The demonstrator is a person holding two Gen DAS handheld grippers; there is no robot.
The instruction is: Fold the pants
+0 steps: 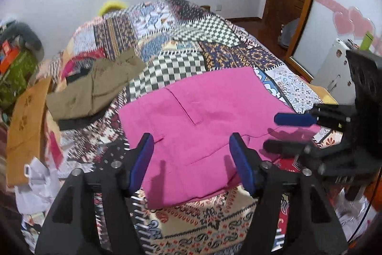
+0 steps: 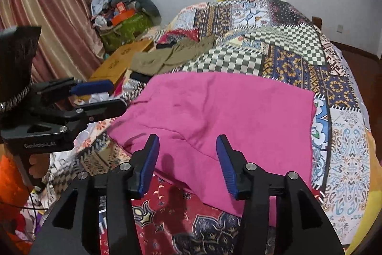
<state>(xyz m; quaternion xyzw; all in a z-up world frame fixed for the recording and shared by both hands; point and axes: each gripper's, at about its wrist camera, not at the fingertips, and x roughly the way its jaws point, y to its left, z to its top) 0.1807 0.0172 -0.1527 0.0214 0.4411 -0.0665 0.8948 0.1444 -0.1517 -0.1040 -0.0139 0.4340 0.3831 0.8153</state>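
Note:
The pink pants [image 1: 203, 118] lie folded in a rough rectangle on the patchwork bedspread [image 1: 181, 40]; they also fill the middle of the right wrist view [image 2: 226, 111]. My left gripper [image 1: 192, 147] is open and empty, held just above the pants' near edge. My right gripper [image 2: 187, 147] is open and empty above the near edge too. In the left wrist view the right gripper [image 1: 281, 133] comes in from the right, open. In the right wrist view the left gripper [image 2: 105, 97] comes in from the left, open.
Olive-khaki pants [image 1: 95, 90] lie crumpled at the bed's left side over dark clothing. A brown cardboard box [image 1: 26, 126] and a pile of bags [image 2: 126, 20] stand left of the bed. A wooden door frame [image 1: 293, 4] and a white rack [image 1: 336, 68] are at the right.

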